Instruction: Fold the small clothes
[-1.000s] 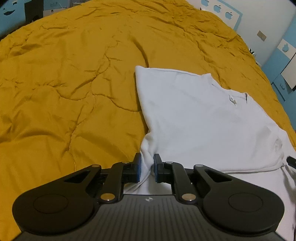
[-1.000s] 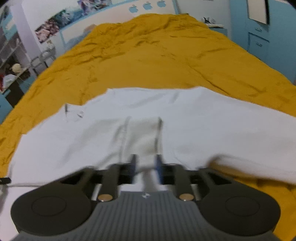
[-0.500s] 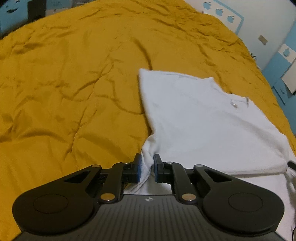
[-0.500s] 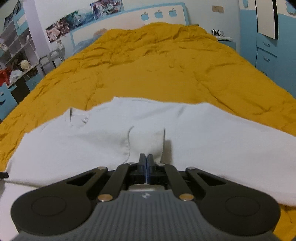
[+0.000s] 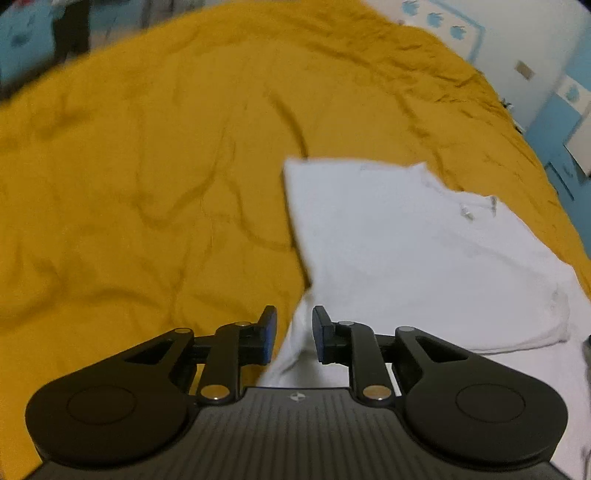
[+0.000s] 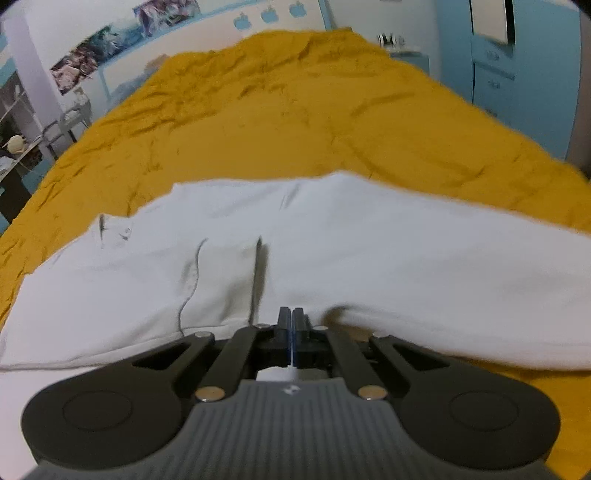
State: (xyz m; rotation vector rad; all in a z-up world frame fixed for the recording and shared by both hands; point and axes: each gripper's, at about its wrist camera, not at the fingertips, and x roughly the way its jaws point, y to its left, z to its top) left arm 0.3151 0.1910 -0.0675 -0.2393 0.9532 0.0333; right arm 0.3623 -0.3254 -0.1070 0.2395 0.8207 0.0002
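Observation:
A white shirt (image 5: 406, 251) lies partly folded on a mustard-yellow bedspread (image 5: 147, 184). In the left wrist view my left gripper (image 5: 294, 332) is at the shirt's near left corner. Its jaws are opening, and a ridge of white cloth stands between them with a gap beside the left pad. In the right wrist view the shirt (image 6: 369, 251) spreads across the bedspread (image 6: 295, 129), with a folded-in sleeve at the middle. My right gripper (image 6: 291, 321) is shut at the shirt's near edge, with a thin strip of white cloth pinched between the pads.
Blue cabinets (image 6: 517, 74) stand to the right of the bed. Shelves and a desk (image 6: 18, 147) stand at its left. A wall with apple stickers (image 6: 266, 16) lies beyond the bed. The yellow bedspread stretches wide to the left of the shirt.
My left gripper's jaws have parted off the cloth fold they pinched and the gripper has risen. My right gripper has closed on the shirt's edge and shifted sideways along it.

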